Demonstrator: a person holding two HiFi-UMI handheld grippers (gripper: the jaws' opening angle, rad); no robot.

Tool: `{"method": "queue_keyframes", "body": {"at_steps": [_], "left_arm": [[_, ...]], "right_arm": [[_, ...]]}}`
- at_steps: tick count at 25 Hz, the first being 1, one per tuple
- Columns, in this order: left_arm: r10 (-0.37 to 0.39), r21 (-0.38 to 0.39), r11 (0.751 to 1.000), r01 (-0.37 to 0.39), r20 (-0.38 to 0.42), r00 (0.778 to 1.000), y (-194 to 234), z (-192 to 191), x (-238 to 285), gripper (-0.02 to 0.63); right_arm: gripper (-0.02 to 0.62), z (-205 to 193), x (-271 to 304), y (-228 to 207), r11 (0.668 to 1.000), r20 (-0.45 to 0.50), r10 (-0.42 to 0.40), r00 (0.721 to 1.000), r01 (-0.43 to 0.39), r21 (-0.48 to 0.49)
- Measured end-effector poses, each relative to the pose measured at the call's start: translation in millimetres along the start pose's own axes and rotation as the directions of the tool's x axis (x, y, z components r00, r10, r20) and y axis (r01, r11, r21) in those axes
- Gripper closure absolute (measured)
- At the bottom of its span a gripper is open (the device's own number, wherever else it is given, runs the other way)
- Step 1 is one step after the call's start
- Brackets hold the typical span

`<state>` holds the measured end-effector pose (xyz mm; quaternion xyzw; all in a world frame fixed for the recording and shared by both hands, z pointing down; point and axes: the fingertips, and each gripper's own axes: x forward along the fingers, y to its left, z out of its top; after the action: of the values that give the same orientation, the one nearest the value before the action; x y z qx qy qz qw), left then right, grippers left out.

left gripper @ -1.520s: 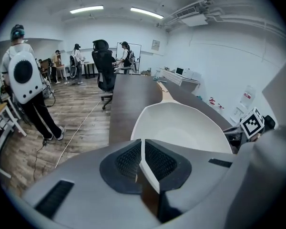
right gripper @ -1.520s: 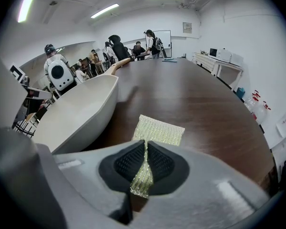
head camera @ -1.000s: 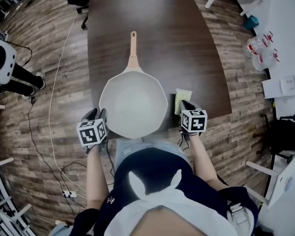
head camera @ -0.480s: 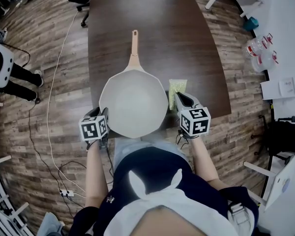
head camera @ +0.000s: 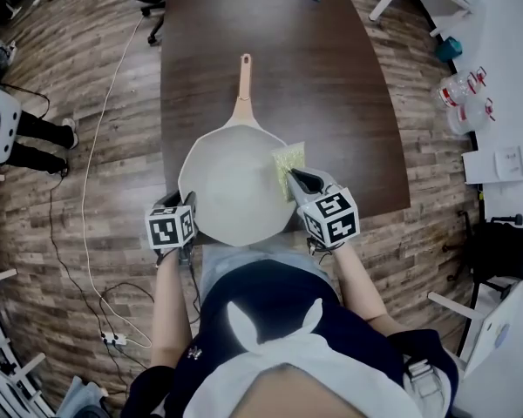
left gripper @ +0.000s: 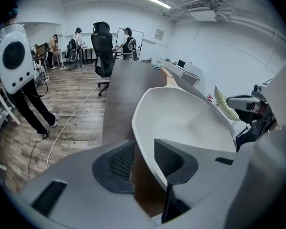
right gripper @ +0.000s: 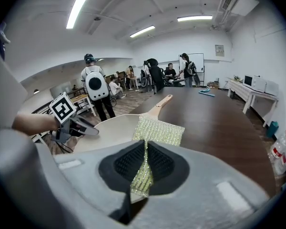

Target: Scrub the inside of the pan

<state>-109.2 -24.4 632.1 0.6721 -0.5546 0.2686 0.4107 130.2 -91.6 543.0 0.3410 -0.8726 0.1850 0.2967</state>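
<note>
left gripper point(head camera: 180, 201) jaws are clamping the pan point(head camera: 235, 181) at its near-left rim, pan sitting at the near edge of the desk point(head camera: 349, 103). right gripper point(head camera: 294, 178), jaws pinching the sponge point(head camera: 288, 158), is lifting from beside the pan to over its right rim, so scrubbing looks next.

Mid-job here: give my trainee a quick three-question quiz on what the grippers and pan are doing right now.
1. True or false: the right gripper is empty.
2. Where on the pan does the left gripper clamp? A handle, B near rim, C far rim.
3. Which way does the pan's handle point?
Key: 1 false, it pinches the scouring pad. 2 B. 3 away from the person.
</note>
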Motion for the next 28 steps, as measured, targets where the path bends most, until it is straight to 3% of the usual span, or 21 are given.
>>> {"method": "queue_keyframes", "body": {"at_steps": [4, 7, 13, 22, 28], "left_arm": [[-0.009, -0.026, 1.000, 0.009, 0.013, 1.000, 3.3, 0.9, -3.8, 0.476], [-0.013, -0.080, 0.997, 0.015, 0.026, 1.000, 5.8, 2.7, -6.2, 0.542], [0.001, -0.186, 0.983, 0.006, 0.036, 0.999, 10.7, 8.4, -8.4, 0.565], [0.014, -0.261, 0.965, 0.000, 0.050, 0.999, 14.0, 6.3, -7.9, 0.574], [0.022, -0.263, 0.965, -0.012, 0.037, 0.999, 15.4, 6.8, -8.1, 0.575]], "right_arm": [[0.577, -4.6, 15.2, 25.5, 0.995, -0.072, 0.057, 0.996, -0.063, -0.076], [0.577, -11.1, 28.9, 49.8, 0.981, -0.149, 0.104, 0.983, -0.126, -0.147], [0.575, -34.9, 53.6, 90.0, 0.949, -0.306, 0.210, 0.929, -0.269, -0.165], [0.575, -73.9, 73.4, 114.8, 0.892, -0.509, 0.312, 0.802, -0.432, -0.133], [0.575, -94.8, 73.6, 137.0, 0.832, -0.621, 0.422, 0.660, -0.554, -0.023]]}}
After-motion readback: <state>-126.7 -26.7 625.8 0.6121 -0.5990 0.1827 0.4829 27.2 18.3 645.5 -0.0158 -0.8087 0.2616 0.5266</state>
